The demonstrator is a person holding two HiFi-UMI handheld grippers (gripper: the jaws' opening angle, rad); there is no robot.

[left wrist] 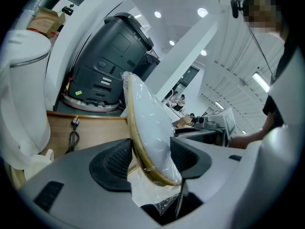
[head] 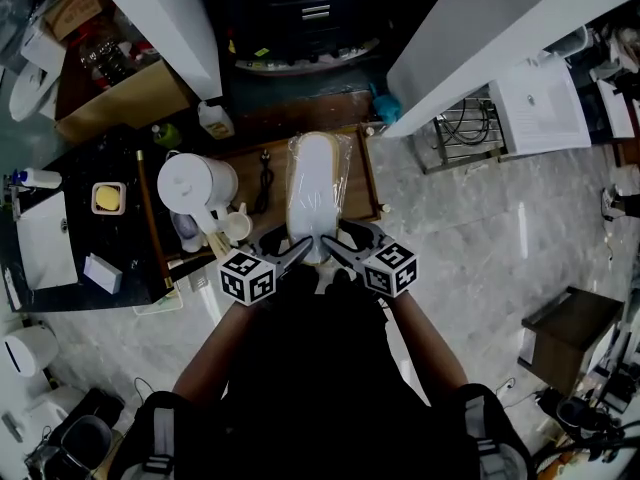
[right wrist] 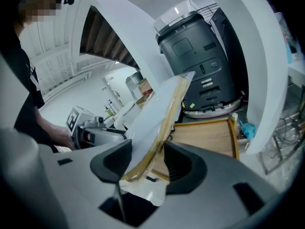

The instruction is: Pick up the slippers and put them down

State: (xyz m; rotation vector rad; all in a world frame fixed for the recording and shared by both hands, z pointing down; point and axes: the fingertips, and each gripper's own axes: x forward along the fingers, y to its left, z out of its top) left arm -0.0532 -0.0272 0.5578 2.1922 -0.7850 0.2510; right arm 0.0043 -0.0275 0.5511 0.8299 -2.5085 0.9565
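Note:
A pair of white slippers with tan sole edges, wrapped in clear plastic, lies lengthwise over the wooden tray, toes pointing away from me. Both grippers hold its near end. The left gripper comes in from the left and the right gripper from the right, marker cubes just behind them. In the left gripper view the slippers stand edge-on between the black pads, which press on both faces. In the right gripper view the slippers are clamped between the pads the same way. Loose wrap hangs below the jaws.
A white kettle, a small cup and a black cable sit on the tray's left part. A dark counter with small items lies further left. A dark grey machine stands beyond the tray, white beams on both sides.

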